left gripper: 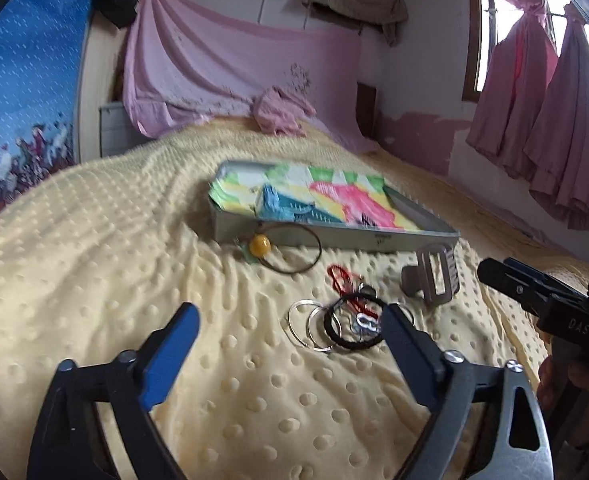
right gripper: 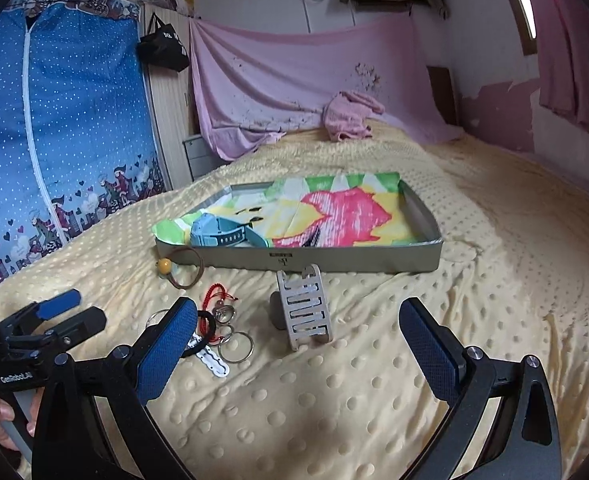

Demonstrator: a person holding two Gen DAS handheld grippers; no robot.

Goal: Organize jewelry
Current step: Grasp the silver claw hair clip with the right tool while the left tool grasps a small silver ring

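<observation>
A tangled heap of jewelry (right gripper: 214,332) — silver rings, red cord, black hair tie — lies on the dotted yellow blanket (right gripper: 334,400), near the gray tray (right gripper: 374,258). Bare blanket spreads right. Only the right view shows the blue watch (right gripper: 222,234) inside. Left gripper (left gripper: 290,336) and right gripper (right gripper: 298,332) both gape, empty.

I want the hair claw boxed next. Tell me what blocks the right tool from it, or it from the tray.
Nothing visible does. The right tool is open, the hair claw lies on bare blanket ahead of it, and the tray sits just behind.
</observation>
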